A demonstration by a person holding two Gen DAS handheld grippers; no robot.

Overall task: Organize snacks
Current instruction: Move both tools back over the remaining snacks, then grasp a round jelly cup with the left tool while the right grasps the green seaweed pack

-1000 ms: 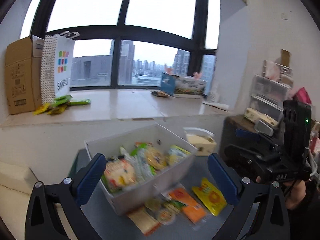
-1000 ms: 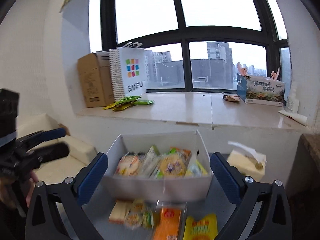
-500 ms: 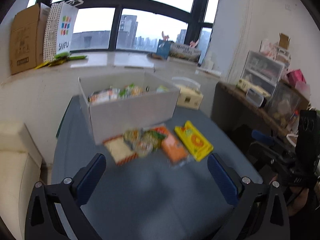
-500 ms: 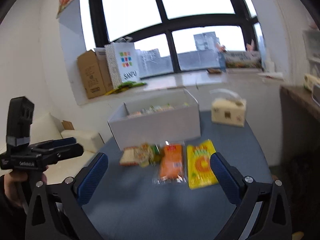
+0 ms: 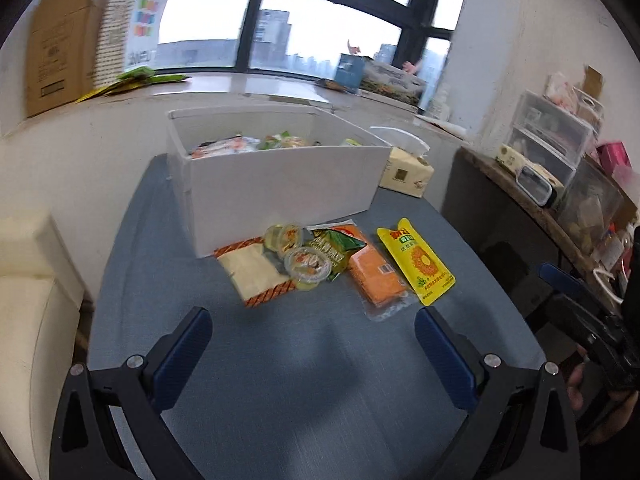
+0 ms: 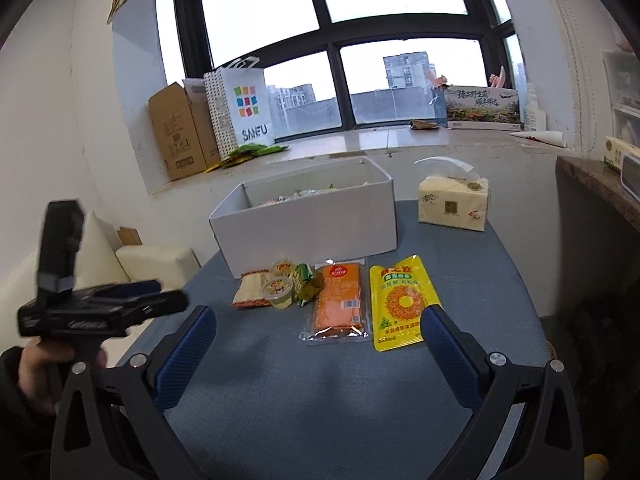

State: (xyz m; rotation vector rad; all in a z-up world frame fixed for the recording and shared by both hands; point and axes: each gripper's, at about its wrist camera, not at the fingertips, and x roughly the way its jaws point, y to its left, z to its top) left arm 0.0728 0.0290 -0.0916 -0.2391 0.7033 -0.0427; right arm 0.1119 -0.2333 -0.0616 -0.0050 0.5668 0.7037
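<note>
A white box [image 5: 280, 188] [image 6: 308, 224] with several snacks inside stands on the blue-grey table. In front of it lie a yellow pouch [image 5: 416, 260] [image 6: 400, 304], an orange packet [image 5: 372, 268] [image 6: 340, 300], a green packet [image 5: 332, 250] [image 6: 306, 280], two jelly cups [image 5: 306, 266] [image 6: 276, 290] and a beige wafer packet [image 5: 256, 270] [image 6: 250, 292]. My left gripper [image 5: 312, 344] is open and empty, back from the snacks. My right gripper [image 6: 318, 340] is open and empty just before the orange packet.
A tissue pack [image 5: 406, 172] [image 6: 454, 204] sits right of the box. A windowsill behind holds a cardboard box [image 6: 178, 134] and a paper bag [image 6: 240, 108]. A cream sofa [image 5: 28, 320] is left of the table, and a dark side shelf [image 5: 532, 200] with storage drawers is right.
Both grippers pulled back from above the box and tilted down; the loose snacks and open table now lie in front of them. Both stayed open.
</note>
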